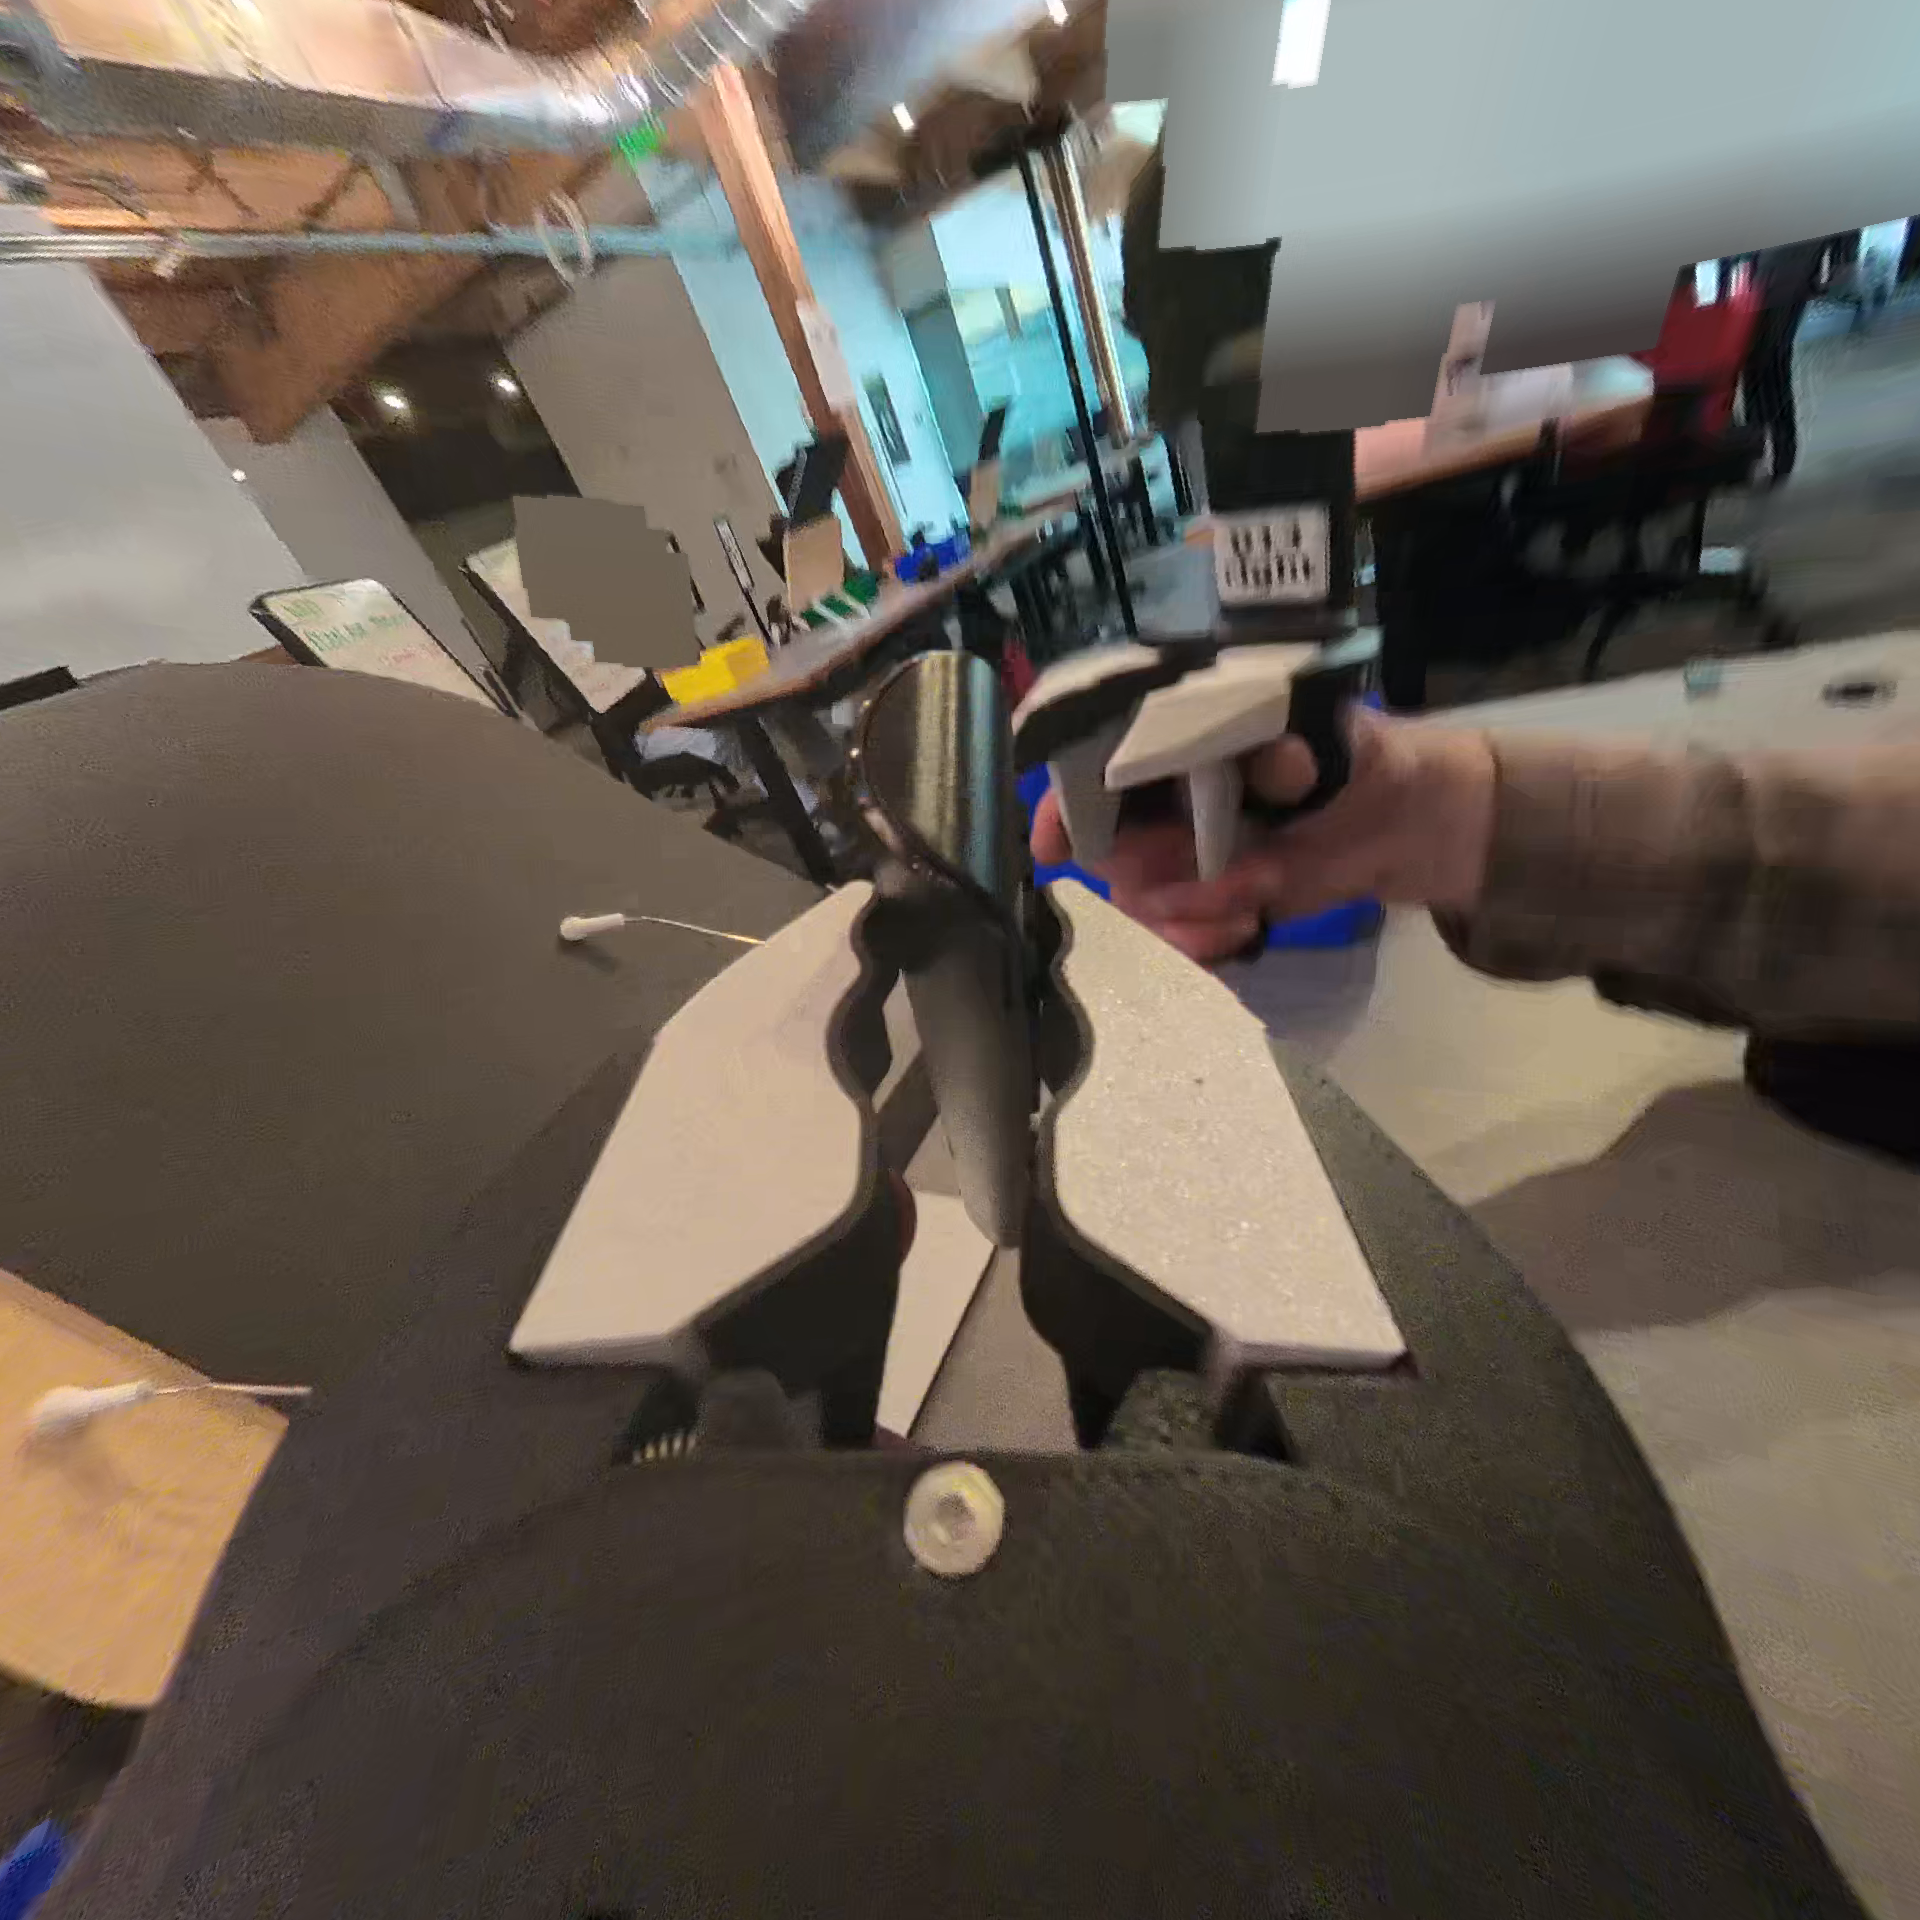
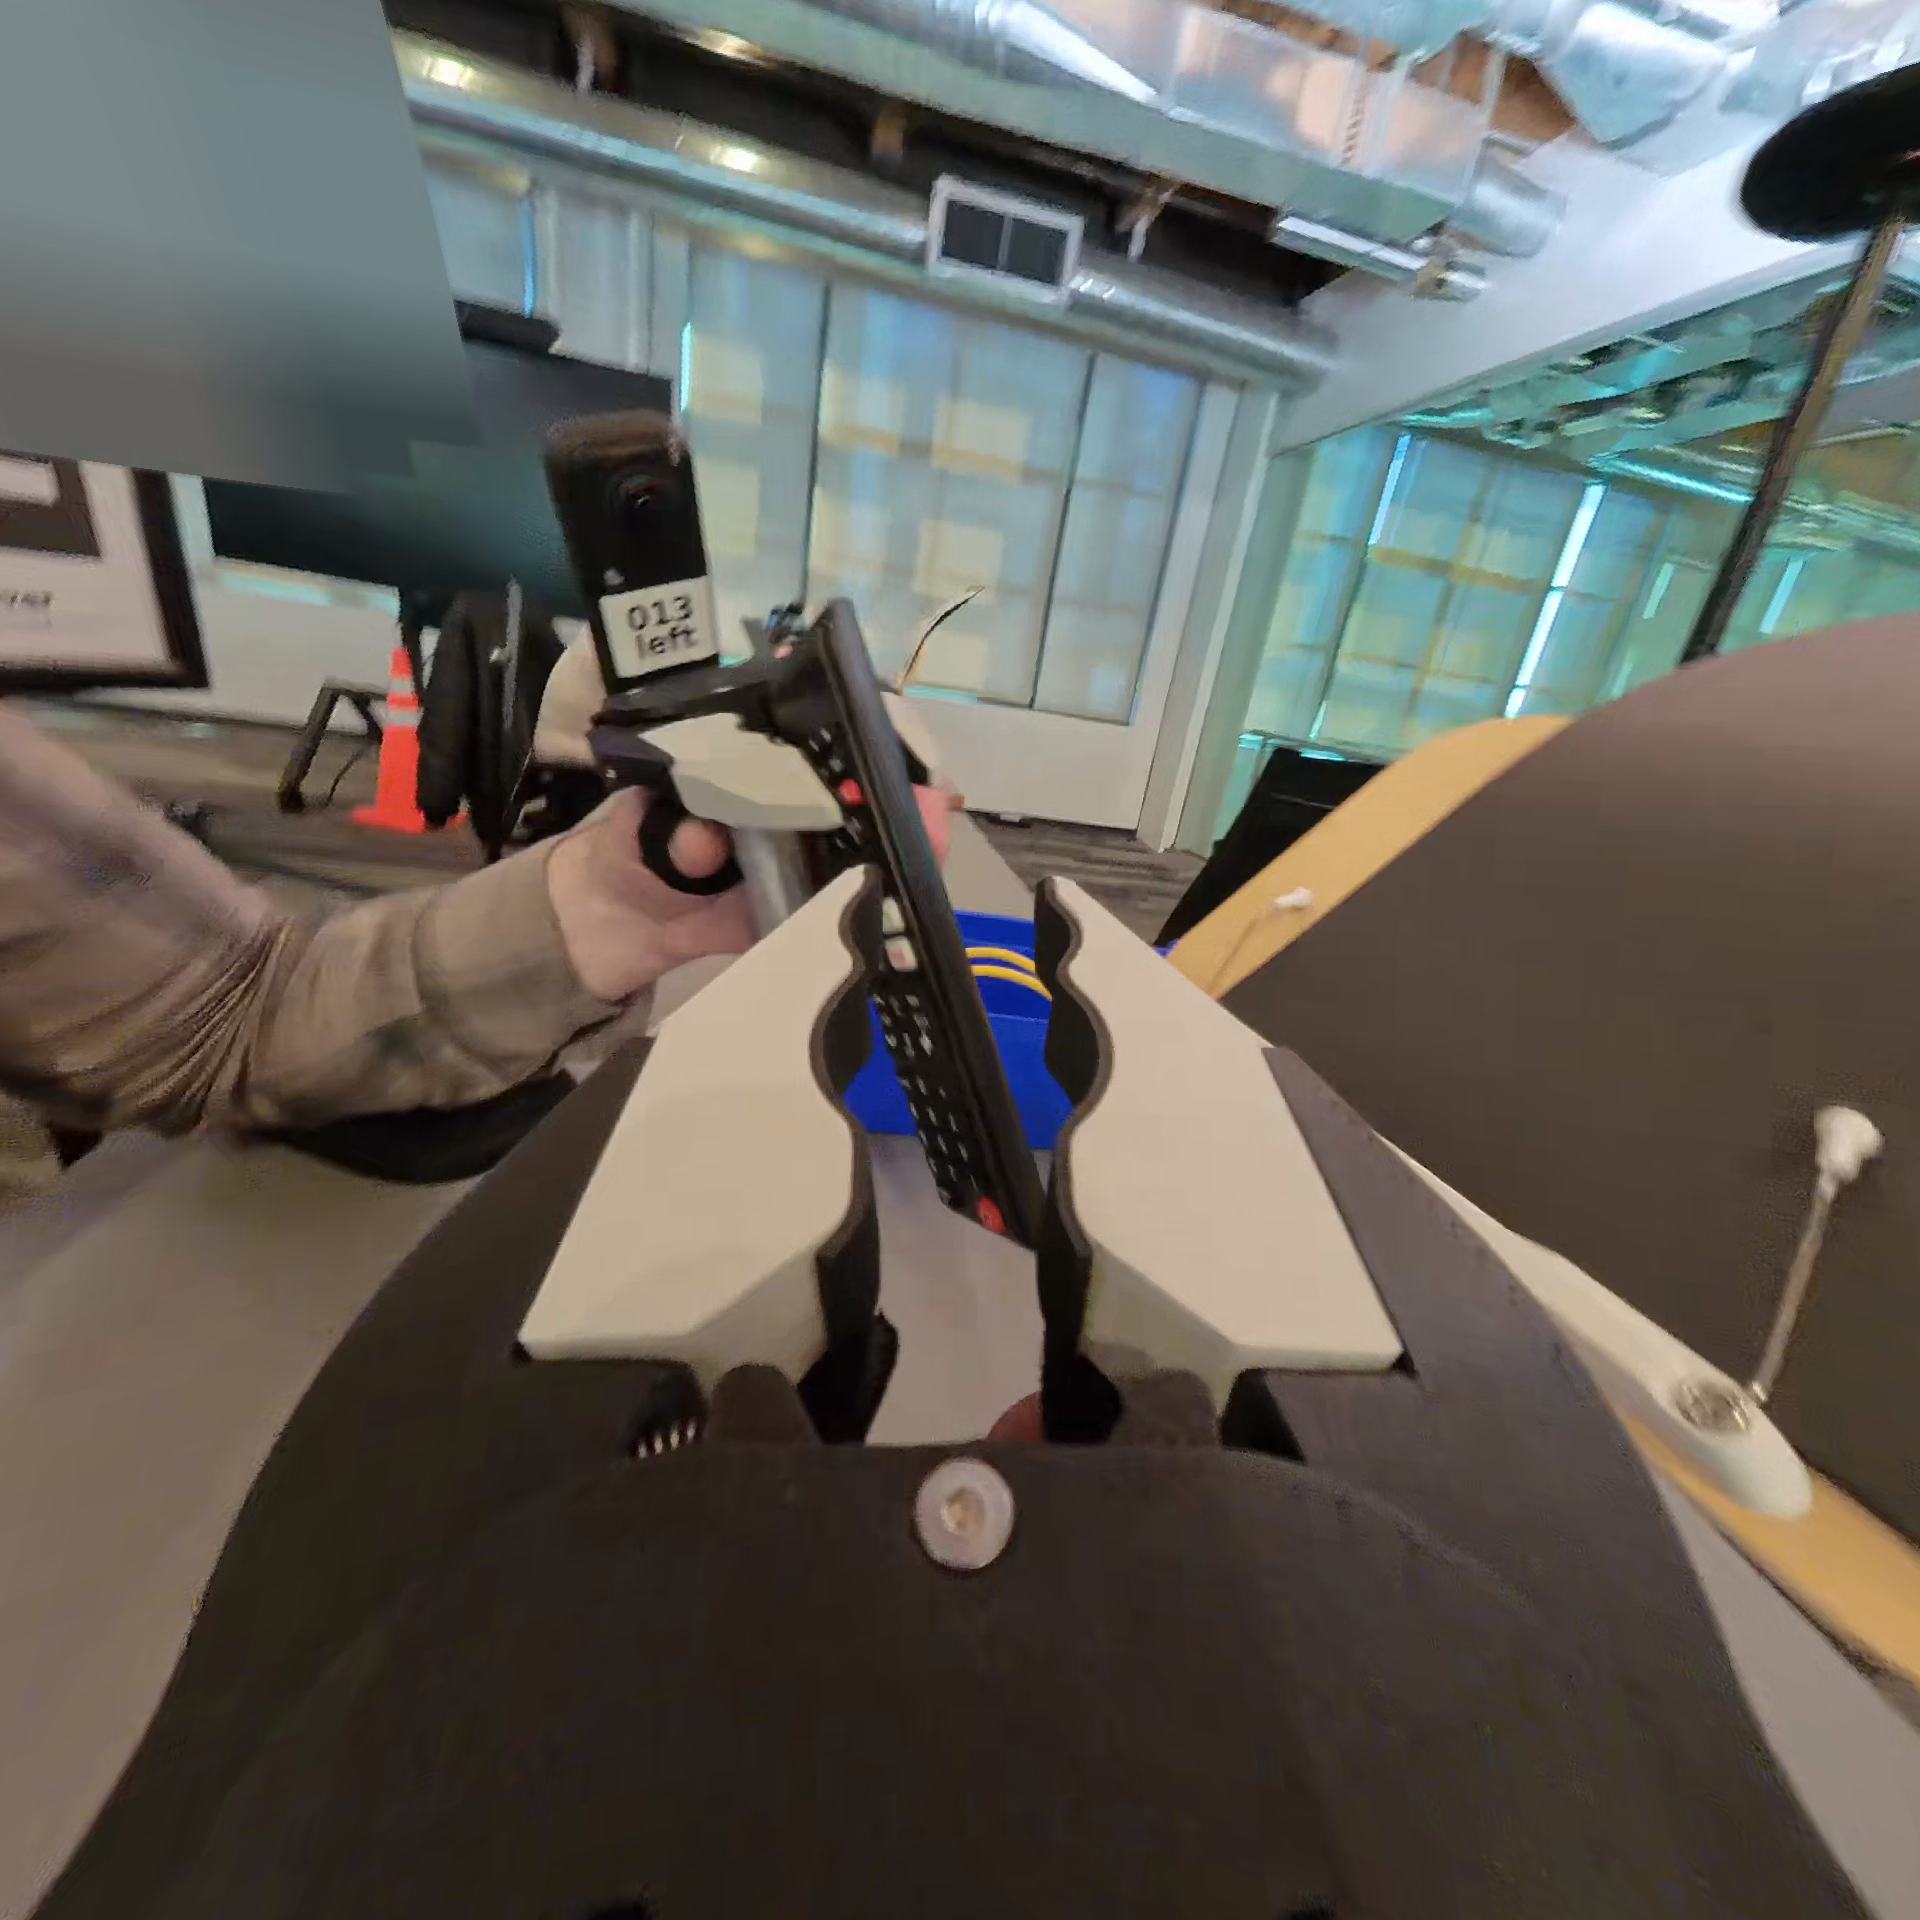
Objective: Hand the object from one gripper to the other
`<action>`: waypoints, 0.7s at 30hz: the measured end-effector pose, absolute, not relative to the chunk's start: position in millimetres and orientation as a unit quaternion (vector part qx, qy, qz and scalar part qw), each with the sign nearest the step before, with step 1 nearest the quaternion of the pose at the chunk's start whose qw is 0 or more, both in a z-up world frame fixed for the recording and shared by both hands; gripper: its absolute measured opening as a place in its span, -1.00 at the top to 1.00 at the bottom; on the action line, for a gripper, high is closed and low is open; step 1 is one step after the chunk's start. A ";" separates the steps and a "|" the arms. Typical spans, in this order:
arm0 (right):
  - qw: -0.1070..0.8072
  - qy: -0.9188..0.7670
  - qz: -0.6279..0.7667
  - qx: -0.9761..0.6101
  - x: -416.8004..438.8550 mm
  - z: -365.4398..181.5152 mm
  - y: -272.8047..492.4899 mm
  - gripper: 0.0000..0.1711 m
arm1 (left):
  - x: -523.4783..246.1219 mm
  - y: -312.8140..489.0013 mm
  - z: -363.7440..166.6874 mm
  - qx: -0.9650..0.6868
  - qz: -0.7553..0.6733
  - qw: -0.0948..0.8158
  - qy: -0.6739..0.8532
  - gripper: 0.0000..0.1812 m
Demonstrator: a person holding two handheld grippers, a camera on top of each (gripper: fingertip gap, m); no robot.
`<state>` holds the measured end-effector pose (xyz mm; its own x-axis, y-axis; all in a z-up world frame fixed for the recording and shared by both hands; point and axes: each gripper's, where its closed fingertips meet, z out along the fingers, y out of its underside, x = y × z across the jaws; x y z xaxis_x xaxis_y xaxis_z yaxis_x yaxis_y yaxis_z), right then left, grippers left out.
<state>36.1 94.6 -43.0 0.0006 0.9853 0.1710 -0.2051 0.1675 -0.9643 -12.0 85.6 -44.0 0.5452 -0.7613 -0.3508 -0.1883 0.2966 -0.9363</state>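
The left gripper is closed narrow on the remote and holds it up in the air, above the pale counter and not touching it. The other end of the remote pokes down between the two fingers of the right gripper. Those fingers are partly open. One side looks like it just touches the remote, and there is a gap on the other side. To do this step well, I think the right gripper should squeeze shut on the remote first and hold it tight. Only then should the left one let go, or the remote could slip and fall. The remote is long, thin and black. It has rows of small buttons, some white and a few red, and a smooth dark back. A blue bin sits behind it.
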 end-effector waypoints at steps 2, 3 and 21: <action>0.574 -0.529 0.489 -0.389 26.3 -42.8 75.8 0.66 | -4.3 79.0 -52.8 -0.553 -0.180 0.665 0.469 0.72; 0.568 -0.543 0.486 -0.383 21.4 -43.3 66.5 0.63 | -1.1 77.1 -57.0 -0.556 -0.165 0.656 0.484 0.73; 0.531 -0.622 0.453 -0.355 1.3 -64.6 30.6 0.78 | 30.9 56.1 -94.6 -0.551 -0.151 0.585 0.576 0.72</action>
